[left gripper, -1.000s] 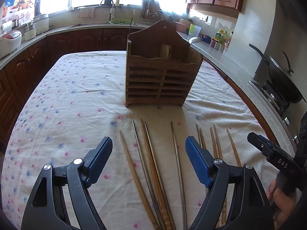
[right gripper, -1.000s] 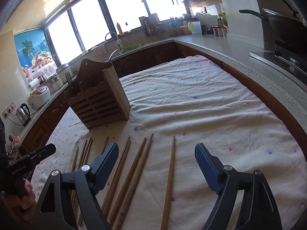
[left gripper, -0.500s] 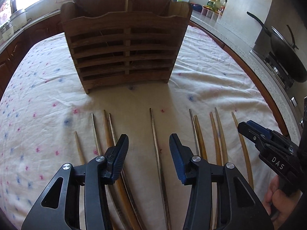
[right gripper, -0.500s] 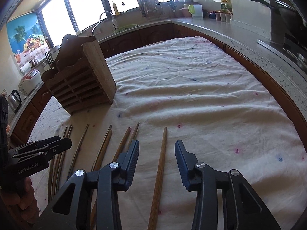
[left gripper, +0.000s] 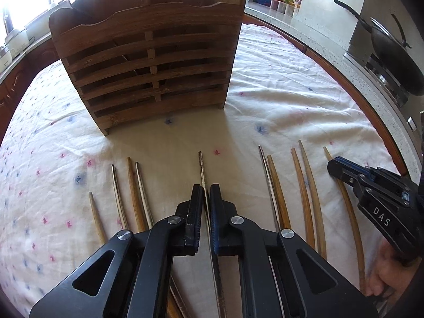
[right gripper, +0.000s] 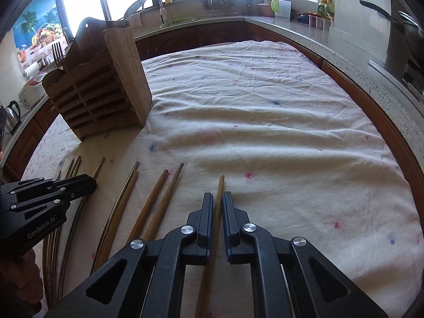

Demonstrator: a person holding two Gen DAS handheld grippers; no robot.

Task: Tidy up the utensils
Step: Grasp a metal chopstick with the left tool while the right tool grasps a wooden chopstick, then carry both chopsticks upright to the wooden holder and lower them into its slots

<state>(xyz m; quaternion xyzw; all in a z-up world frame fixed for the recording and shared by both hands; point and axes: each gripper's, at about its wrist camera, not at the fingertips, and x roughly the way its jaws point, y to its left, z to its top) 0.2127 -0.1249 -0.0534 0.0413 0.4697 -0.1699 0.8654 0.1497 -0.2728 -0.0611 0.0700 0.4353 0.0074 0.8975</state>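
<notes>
- Progress-wise, hardly anything had been done yet: nearly all the chopsticks (left gripper: 275, 185) were laid out in a row on the cloth-covered desk (right gripper: 265, 122), just in front of the wooden holder (left gripper: 148, 61).
- A fork (right gripper: 57, 53) was seen poking out of the holder's far side in the right wrist view, so something had been put away already. Whether any chopsticks were inside couldn't be told through the slats.
- The left tongs (left gripper: 206, 193) were closed down to a thin gap around a dark metal chopstick (left gripper: 202, 169), which was gripped partway along, its tip pointing at the holder. It looked to be lying on the cloth, not lifted.
- The right tongs (right gripper: 217, 198) were clamped the same way on the wooden chopstick (right gripper: 220, 185) at the right end of the row, also apparently not raised.
- Left to do, as judged: both gripped sticks had to be lifted, tipped upright and dropped into the holder, then roughly nine more collected. Mixed wood and metal pairs might need sorting too.
</notes>
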